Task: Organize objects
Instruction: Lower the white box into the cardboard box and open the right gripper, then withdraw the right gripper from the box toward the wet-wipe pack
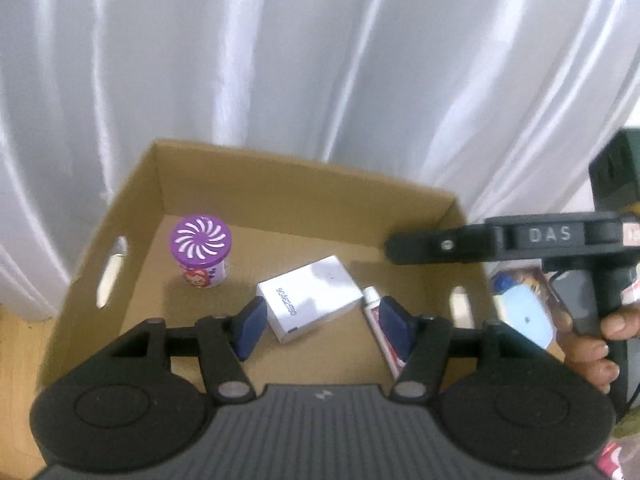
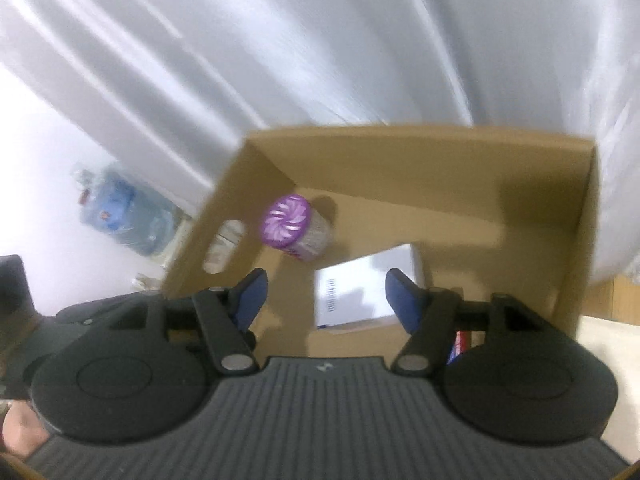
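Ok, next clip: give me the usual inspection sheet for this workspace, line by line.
Surface: wooden floor beside the cardboard box.
Job's things: purple-lidded can upright, white carton and toothpaste tube lying flat, all inside the box.
Clutter: blue-and-colourful packets outside the box's right wall; water bottle outside its left wall.
Grippers: left gripper open, empty, above the carton; right gripper open, empty, also over the box.
Cables: dark cord near the right handle.
Surroundings: white curtain behind.
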`<state>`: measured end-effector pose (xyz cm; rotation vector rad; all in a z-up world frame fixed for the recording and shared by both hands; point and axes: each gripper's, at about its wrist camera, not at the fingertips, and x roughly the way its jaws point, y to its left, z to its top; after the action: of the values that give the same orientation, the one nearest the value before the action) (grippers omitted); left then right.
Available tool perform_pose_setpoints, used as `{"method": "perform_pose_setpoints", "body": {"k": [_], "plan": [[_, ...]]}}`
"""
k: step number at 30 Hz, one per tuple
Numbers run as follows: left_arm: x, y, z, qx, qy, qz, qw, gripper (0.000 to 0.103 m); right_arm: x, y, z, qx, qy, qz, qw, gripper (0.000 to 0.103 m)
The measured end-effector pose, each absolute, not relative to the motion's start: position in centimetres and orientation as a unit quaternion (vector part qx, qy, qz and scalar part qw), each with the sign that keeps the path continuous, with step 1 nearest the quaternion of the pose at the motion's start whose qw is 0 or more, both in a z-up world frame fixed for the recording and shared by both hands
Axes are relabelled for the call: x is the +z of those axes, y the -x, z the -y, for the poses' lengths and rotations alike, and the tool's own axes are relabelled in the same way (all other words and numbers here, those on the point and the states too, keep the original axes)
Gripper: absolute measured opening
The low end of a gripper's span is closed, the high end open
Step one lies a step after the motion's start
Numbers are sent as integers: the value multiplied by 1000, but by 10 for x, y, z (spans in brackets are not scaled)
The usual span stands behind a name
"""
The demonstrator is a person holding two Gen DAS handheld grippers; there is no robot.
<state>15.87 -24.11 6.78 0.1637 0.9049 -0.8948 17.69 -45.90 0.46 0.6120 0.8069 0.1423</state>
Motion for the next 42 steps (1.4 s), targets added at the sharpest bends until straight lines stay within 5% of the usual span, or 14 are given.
{"method": "perform_pose_setpoints", "body": {"k": [7, 15, 29, 42], "plan": [[92, -116, 165, -404, -52, -373, 834, 71, 59, -104, 430, 93, -255, -327, 905, 75], [57, -103, 82, -343, -36, -354, 869, 77, 85, -33, 382, 139, -244, -303, 911, 78], [-65, -123, 18, -314, 12, -446, 838, 79, 14, -37, 252, 179, -186, -373, 891, 78], [-110, -178, 35, -357, 28, -489, 795, 69, -38, -103, 210, 188, -129, -411, 883, 75]]}}
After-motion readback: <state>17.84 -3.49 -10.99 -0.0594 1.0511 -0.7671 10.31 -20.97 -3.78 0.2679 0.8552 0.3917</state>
